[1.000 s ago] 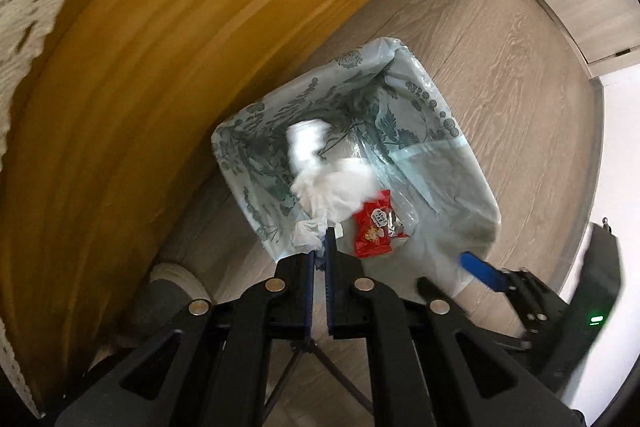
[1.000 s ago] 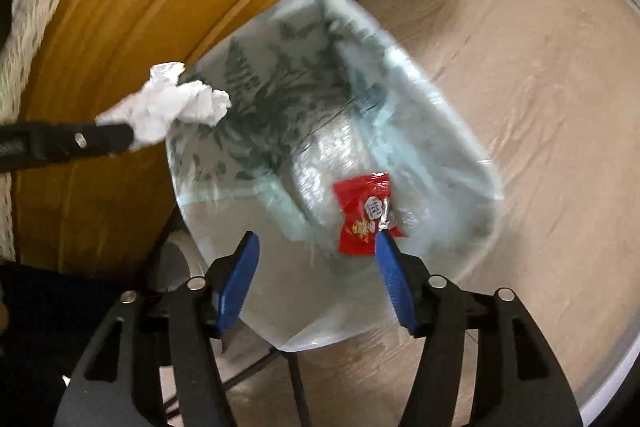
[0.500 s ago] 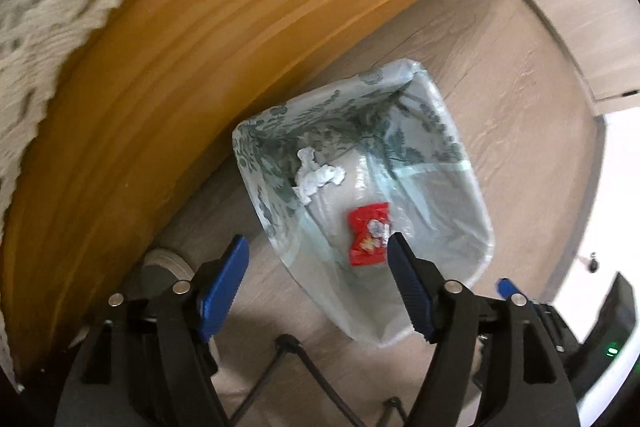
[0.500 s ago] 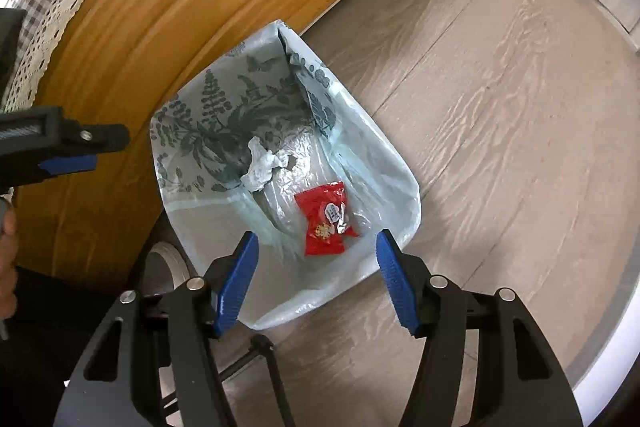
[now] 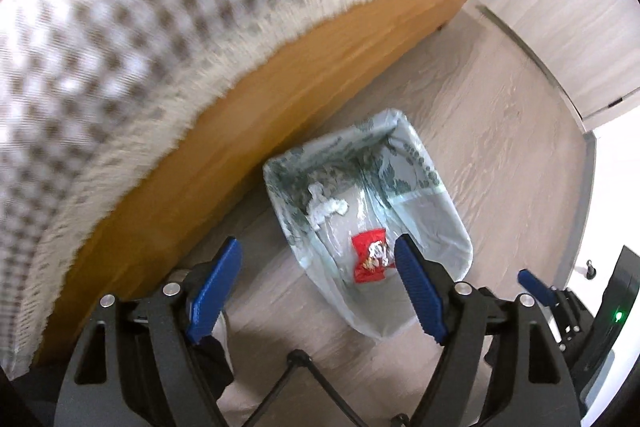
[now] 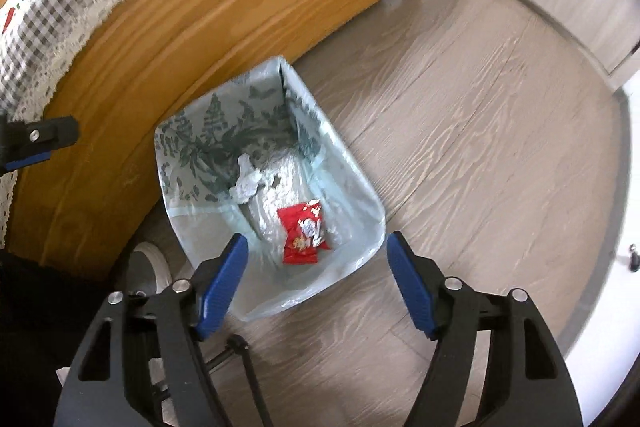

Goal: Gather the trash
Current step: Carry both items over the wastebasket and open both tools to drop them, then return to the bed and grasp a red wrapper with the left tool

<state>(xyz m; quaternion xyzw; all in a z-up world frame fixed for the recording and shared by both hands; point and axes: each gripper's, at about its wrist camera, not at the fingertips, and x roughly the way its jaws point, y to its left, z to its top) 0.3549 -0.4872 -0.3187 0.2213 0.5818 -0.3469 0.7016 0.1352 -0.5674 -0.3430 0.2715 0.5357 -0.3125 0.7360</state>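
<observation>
A bin lined with a pale green fern-print bag [image 5: 440, 223] [image 6: 360, 187] stands on the floor against wooden furniture. Inside it lie a crumpled white tissue [image 5: 326, 207] [image 6: 248, 181] and a red snack wrapper [image 5: 370, 261] [image 6: 302, 235]. My left gripper [image 5: 317, 245] hangs well above the bin and points down; its jaws are opening with nothing between them. My right gripper [image 6: 317, 239] is also high over the bin, its jaws opening and empty. One of the left fingers [image 6: 40, 137] shows at the left edge of the right wrist view.
The wooden furniture side [image 5: 280, 99] [image 6: 240, 7] runs along the bin's left, topped by a checked cloth with a lace edge [image 5: 160, 27]. Plank floor [image 6: 480, 147] spreads to the right, up to pale cabinet doors [image 5: 560, 27]. A black cable [image 5: 296, 359] lies below the grippers.
The left gripper opened and let go of the white tissue, which dropped into the bin beside the red wrapper. Both grippers rose away from the bin, and the right jaws spread wider.
</observation>
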